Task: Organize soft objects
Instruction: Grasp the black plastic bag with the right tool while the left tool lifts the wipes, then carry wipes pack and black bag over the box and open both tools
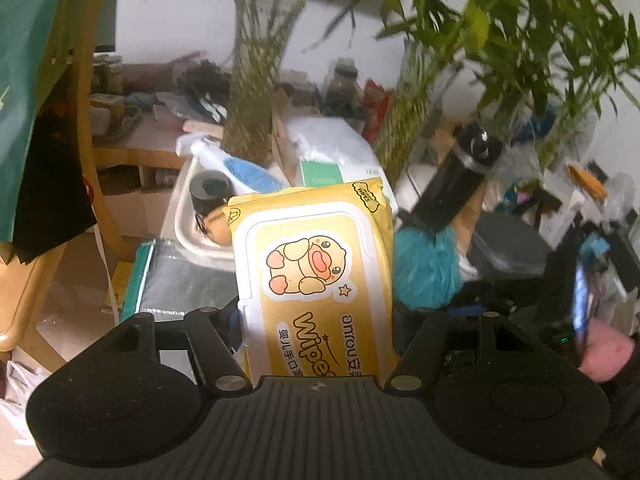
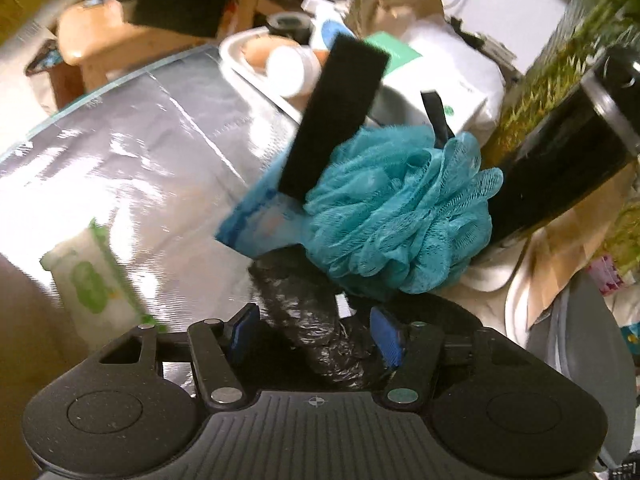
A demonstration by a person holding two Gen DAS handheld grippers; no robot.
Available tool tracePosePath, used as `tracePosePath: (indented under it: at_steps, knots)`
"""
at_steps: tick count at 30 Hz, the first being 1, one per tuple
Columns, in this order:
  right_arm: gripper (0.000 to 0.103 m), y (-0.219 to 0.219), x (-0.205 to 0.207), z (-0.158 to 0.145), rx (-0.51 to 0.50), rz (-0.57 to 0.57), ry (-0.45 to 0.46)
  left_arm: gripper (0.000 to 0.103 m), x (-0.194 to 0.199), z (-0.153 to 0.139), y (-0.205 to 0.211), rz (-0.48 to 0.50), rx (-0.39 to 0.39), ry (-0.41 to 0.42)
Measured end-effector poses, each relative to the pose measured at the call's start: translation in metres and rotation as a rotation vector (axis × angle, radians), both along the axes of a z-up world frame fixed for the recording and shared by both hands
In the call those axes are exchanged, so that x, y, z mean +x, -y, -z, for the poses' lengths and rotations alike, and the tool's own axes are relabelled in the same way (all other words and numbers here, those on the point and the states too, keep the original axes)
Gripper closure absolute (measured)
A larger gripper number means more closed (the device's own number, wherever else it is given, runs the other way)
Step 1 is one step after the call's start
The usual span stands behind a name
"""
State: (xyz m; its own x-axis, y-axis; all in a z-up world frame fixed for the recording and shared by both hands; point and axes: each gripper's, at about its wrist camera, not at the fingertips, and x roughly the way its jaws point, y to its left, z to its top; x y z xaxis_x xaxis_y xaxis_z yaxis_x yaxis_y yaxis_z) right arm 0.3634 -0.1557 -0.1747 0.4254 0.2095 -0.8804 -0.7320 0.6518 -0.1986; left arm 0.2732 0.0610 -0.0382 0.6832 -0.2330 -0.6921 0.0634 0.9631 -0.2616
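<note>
My left gripper [image 1: 316, 320] is shut on a yellow pack of wet wipes [image 1: 312, 264] with a duck picture, held up above the table. A teal mesh bath pouf [image 1: 426, 268] lies just right of it. In the right wrist view my right gripper [image 2: 316, 336] is shut on a roll of black plastic bags [image 2: 316, 332]. The pouf [image 2: 396, 212] is right ahead of it, with a black sponge strip [image 2: 336, 116] and a blue packet [image 2: 260, 220] to its left. A white and green wipes pack [image 2: 96, 280] lies on the silver table cover [image 2: 152, 132] at left.
A white tray [image 1: 188, 220] holds a black tape roll [image 1: 210, 192] and a spray bottle [image 1: 236, 168]. A white tissue pack [image 1: 332, 152], a black bottle [image 1: 456, 184], a paper bag, leafy plants [image 1: 500, 20] and a wooden chair [image 1: 88, 120] crowd around.
</note>
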Motion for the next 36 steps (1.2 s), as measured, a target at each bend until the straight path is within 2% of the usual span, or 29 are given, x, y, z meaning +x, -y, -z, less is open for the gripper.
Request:
tracePosePath:
  at_steps: [3,5,9,10,19,29,36]
  knots:
    - [0.04,0.002,0.01,0.008,0.027,0.03,-0.047,0.039,-0.002,-0.005,0.002,-0.011,0.024,0.056]
    - [0.047,-0.001,0.011,0.015,0.011,0.017,-0.086,0.039,-0.004,-0.007,0.004,-0.007,0.044,0.083]
    - [0.053,-0.001,0.008,0.017,0.021,0.015,-0.077,0.039,-0.002,-0.006,0.004,-0.004,0.026,0.069]
    - [0.056,0.001,0.007,0.013,0.037,0.015,-0.07,0.039,-0.002,-0.005,0.004,-0.004,0.024,0.064]
    - [0.057,0.01,-0.01,-0.031,0.165,-0.052,-0.012,0.039,-0.001,-0.002,0.003,0.015,-0.01,0.032]
    - [0.057,0.035,-0.032,-0.087,0.336,0.0,0.07,0.039,-0.009,-0.012,0.013,0.087,-0.008,0.055]
    - [0.056,0.053,-0.059,-0.119,0.394,0.028,0.124,0.039,-0.025,-0.022,0.029,0.165,0.039,0.075]
